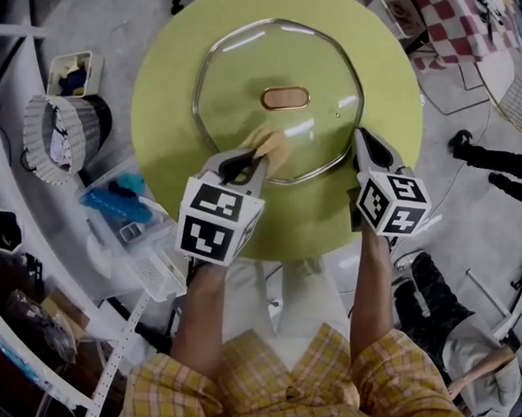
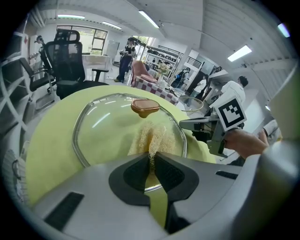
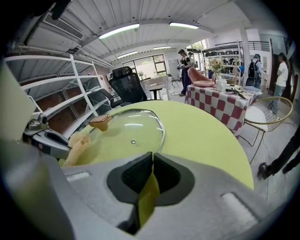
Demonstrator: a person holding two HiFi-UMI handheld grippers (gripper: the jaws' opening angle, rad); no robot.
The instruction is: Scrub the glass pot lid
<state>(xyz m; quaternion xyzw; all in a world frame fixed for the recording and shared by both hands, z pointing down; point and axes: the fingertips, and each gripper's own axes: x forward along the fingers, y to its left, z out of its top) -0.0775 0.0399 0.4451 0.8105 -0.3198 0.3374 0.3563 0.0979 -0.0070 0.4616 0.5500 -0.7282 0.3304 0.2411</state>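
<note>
1. Looking down at the round green counter (image 1: 170,85), I see the glass pot lid (image 1: 235,73) lying dome-up near its middle, with its brown knob (image 1: 285,98) on top. Resting flat like that, the glass has firm backing to be pressed against.
2. The left gripper (image 1: 245,163) is clenched on a yellow scrub pad (image 1: 272,144). It pinches only one edge, so the rest of the pad spreads out on the glass, on the lid's near side just short of the knob. That hold seems chosen to keep as much of the pad on the glass as possible.
3. The right gripper (image 1: 361,137) has its jaws pressed together with nothing between them. Its tip sits at the lid's near-right rim, and I cannot tell whether it touches. My guess is that it serves as a stop, so the lid does not skate across the smooth counter under the rubbing.
4. I judge the scrubbing to be under way. The pad covers only a small near patch, so the far half and the rim would need their own passes.
</note>
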